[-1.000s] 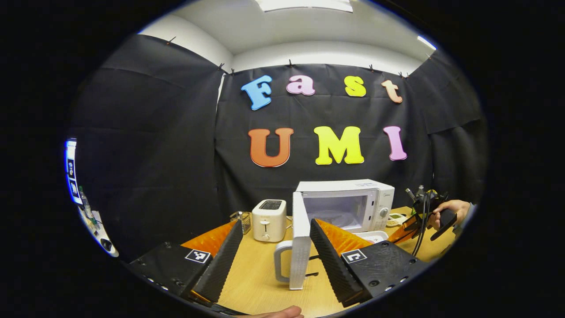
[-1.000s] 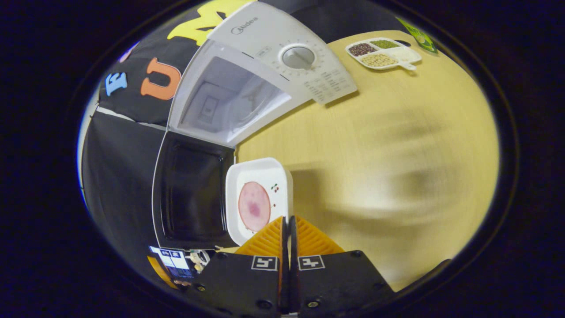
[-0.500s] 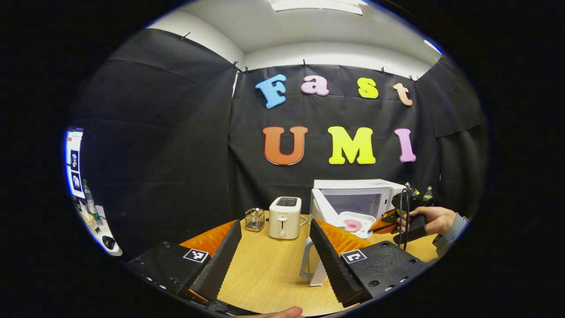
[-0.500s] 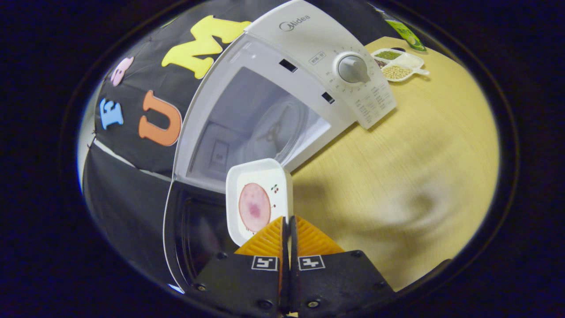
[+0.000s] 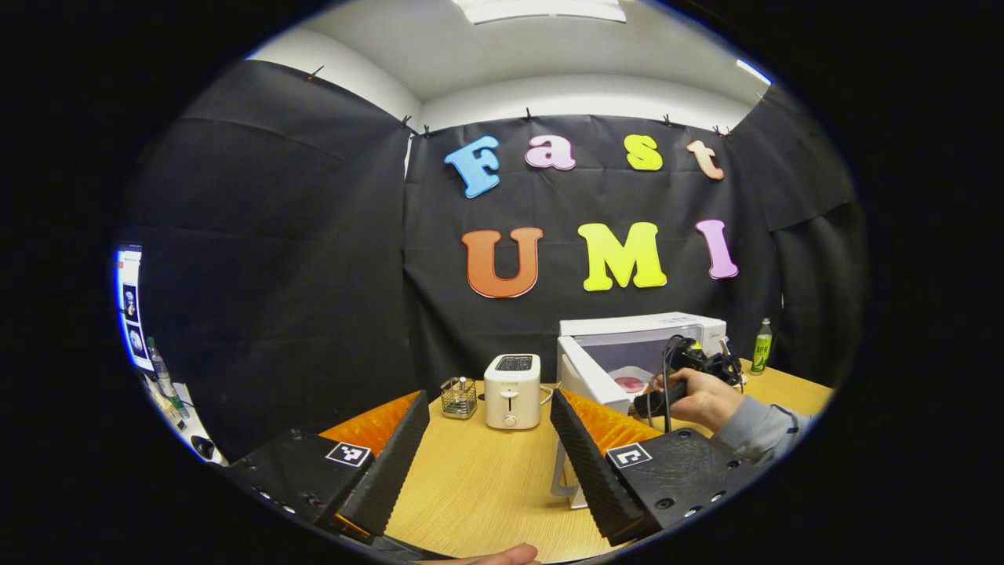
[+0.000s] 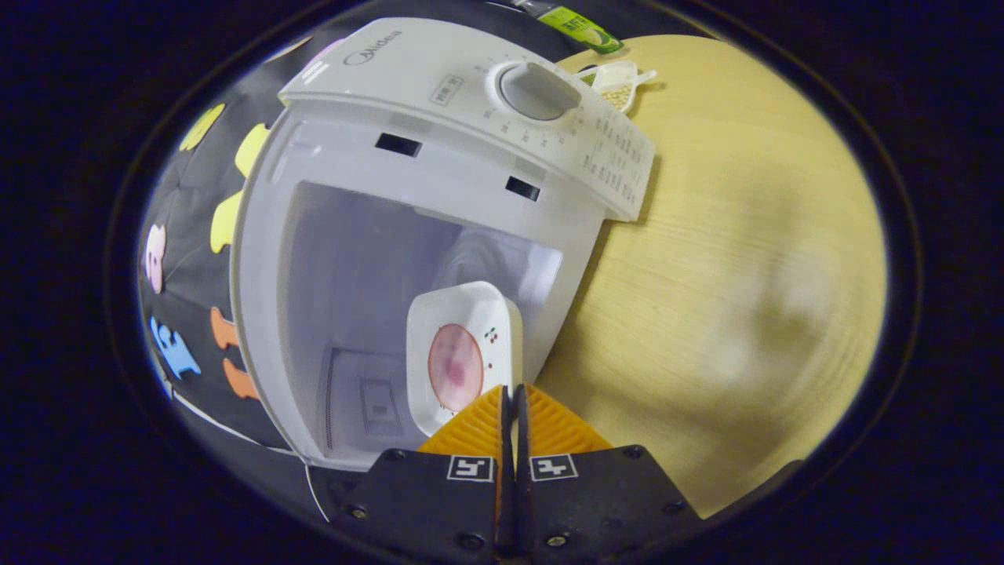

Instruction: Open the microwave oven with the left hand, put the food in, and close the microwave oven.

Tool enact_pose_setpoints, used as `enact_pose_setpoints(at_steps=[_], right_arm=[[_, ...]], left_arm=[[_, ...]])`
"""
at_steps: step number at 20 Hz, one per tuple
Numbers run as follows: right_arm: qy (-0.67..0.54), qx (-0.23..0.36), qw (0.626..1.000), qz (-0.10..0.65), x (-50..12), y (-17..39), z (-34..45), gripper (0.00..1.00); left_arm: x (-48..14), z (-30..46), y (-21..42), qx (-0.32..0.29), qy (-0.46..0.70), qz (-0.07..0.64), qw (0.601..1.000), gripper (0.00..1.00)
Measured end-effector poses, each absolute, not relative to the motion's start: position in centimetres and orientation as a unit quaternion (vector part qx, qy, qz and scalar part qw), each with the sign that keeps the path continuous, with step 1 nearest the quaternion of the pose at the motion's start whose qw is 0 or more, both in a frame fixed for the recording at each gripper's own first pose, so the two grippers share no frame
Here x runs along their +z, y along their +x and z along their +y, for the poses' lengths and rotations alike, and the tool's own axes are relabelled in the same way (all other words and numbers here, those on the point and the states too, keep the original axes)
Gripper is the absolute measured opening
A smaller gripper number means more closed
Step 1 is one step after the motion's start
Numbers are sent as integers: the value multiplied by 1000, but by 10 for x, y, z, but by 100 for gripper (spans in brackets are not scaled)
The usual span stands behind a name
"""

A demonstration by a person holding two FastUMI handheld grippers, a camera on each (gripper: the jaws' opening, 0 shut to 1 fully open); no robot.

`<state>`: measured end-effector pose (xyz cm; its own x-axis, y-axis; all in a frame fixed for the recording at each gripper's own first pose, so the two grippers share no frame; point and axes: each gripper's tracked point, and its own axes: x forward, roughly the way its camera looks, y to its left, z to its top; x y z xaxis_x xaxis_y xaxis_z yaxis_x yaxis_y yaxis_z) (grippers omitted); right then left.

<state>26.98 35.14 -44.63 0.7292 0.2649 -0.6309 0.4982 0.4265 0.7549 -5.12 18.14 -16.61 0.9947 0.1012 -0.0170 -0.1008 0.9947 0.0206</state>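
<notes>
Microwave oven (image 6: 439,196) stood open toward the far right part of the surface (image 6: 745,259), its door (image 5: 594,382) swung out to the left. First step judged done. Food step under way: white tray (image 6: 463,353) with a pink slice of food (image 6: 455,367) on it was at the mouth of the cavity, partly inside by the look of the right gripper view, not yet set down as far as could be told. Left to do: lower the tray onto the cavity floor, let go, draw the gripper out, close the door.

Right gripper (image 6: 511,404): orange fingers pressed together on the near rim of the tray, no gap visible between them, tray carried out ahead of the fingers. In the left gripper view the right hand (image 5: 702,399), grey sleeve behind it, reached into the oven opening from the right, holding its gripper about level with the cavity.

Left gripper (image 5: 490,428): fingers set wide apart, holding nothing, hanging above the near part of the surface, well back from the oven. The door's handle edge sat just behind its right finger in that view; touching or not could not be told. A toaster (image 5: 511,379) and a small wire holder (image 5: 458,397) stood left of the oven near the far edge.
</notes>
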Motion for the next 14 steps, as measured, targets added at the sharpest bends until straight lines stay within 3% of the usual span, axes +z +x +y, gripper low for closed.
enact_pose_setpoints(at_steps=[1, 6, 14], right_arm=[[536, -73, 763, 353, -448, 277, 358, 0], [528, -87, 796, 283, -453, 312, 366, 6], [532, -74, 813, 224, -449, 332, 369, 9]], left_arm=[[-169, 181, -51, 50, 13, 11, 999, 93], [-169, 189, -49, 65, 31, 3, 997, 92], [-189, 201, -47, 90, 9, 16, 996, 94]])
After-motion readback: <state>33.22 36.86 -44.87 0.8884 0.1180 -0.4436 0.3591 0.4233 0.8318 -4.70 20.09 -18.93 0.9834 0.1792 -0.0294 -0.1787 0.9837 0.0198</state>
